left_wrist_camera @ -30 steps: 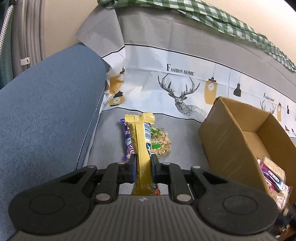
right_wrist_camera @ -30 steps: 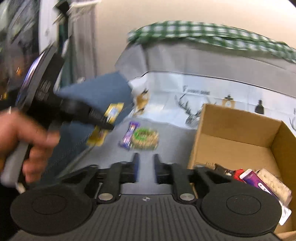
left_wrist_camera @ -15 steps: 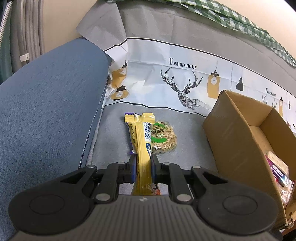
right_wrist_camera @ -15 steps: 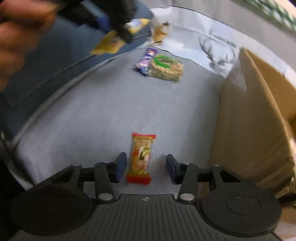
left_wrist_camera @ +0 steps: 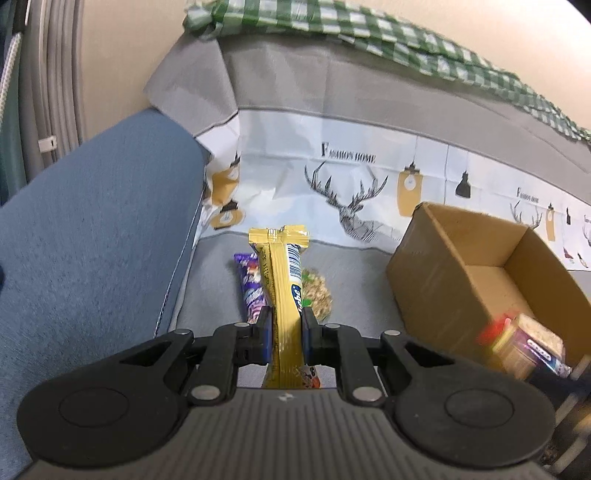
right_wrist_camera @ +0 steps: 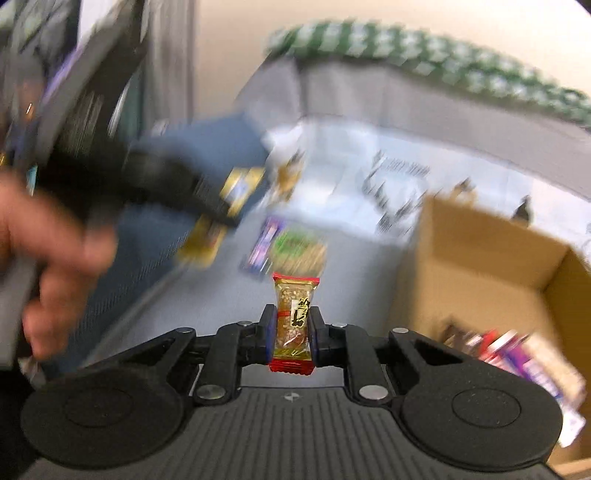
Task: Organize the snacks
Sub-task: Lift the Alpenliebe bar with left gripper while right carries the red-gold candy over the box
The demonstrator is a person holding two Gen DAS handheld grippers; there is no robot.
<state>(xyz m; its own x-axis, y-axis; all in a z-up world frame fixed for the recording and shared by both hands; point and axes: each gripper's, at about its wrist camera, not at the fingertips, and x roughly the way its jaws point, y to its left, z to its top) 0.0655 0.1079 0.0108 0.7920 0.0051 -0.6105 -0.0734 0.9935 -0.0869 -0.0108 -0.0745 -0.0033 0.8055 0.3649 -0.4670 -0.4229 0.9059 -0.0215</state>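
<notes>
Half a second ago the small red and gold snack packet lay flat on the grey sofa seat between the open fingers of the right tongs; now those tongs are closed on it and hold it up above the seat, with its top end pointing away from the camera. On the other side, the left tongs keep the same firm grip on the long yellow snack bar, which stands between the two fingers and reaches forward past them.

Behind the yellow bar, two more snacks lie on the seat side by side: a purple bar at the left and a round pack of nuts with a green label at the right, partly hidden by the yellow bar. A cardboard box stands open on the seat at the right, and several packets lie at its near end; they are blurred, so I cannot tell them apart.

The right wrist view is blurred by motion. It shows a person's hand at the left, holding the left tongs. A blue armrest borders the seat on the left. A printed cloth with a deer drawing covers the sofa back, and a green checked cloth lies along the top.
</notes>
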